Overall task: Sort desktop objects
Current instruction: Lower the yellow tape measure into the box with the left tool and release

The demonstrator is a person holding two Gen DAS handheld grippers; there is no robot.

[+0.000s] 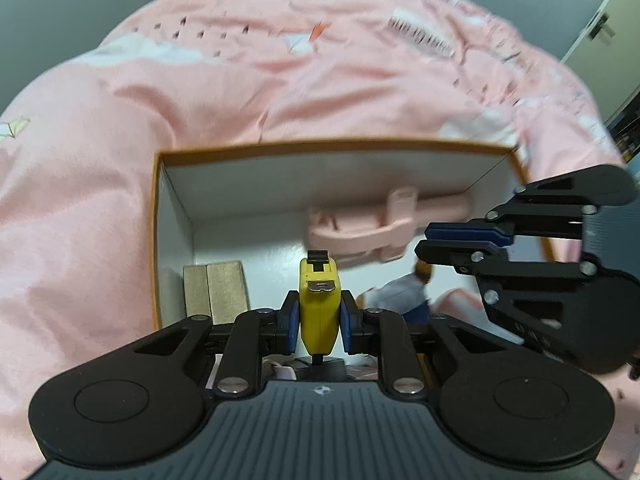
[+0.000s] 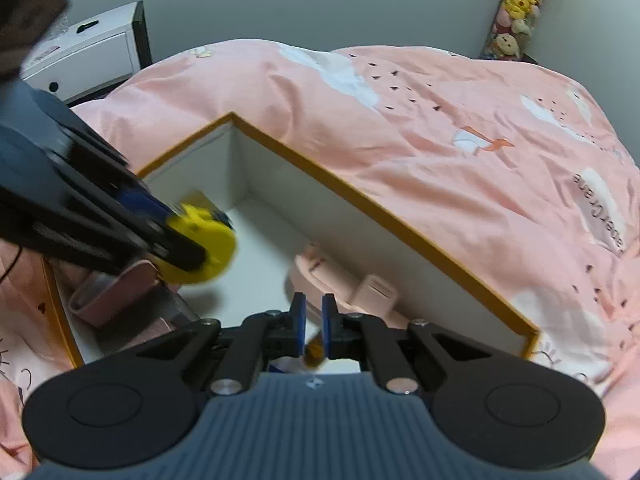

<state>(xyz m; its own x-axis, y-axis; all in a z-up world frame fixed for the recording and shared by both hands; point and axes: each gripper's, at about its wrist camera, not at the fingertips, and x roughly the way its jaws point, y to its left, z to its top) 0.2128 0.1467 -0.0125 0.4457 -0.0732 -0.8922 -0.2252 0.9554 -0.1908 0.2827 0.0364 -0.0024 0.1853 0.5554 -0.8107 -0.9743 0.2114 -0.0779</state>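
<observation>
Left tongs (image 1: 319, 322) clamp a yellow plastic tape measure (image 1: 320, 308), blue pads pressed on both flat sides, metal hook end pointing away from the camera toward frame centre. Its long axis runs up-down in the left wrist view, in line with the tongs. It hangs over the open white cardboard box with orange rim (image 1: 332, 145), which sits on a pink printed bed cover (image 1: 120, 160).

Key relation: the bare white box floor lies directly ahead of and below the tape measure, in mid-frame. Two pale wooden blocks (image 1: 214, 290) sit just left of it at lower left. A pink plastic handled item (image 1: 376, 228), blurred, lies against the far wall at right of centre. So the free gap is between blocks and pink item; judged drop spot is straight ahead.

Right tongs (image 2: 313, 326) are nearly closed, with a narrow gap between the pads and nothing gripped. They hover at the box's right side, upper right in the left view. A brown item below them is too hidden to identify. The left hand is nearer the drop spot.
</observation>
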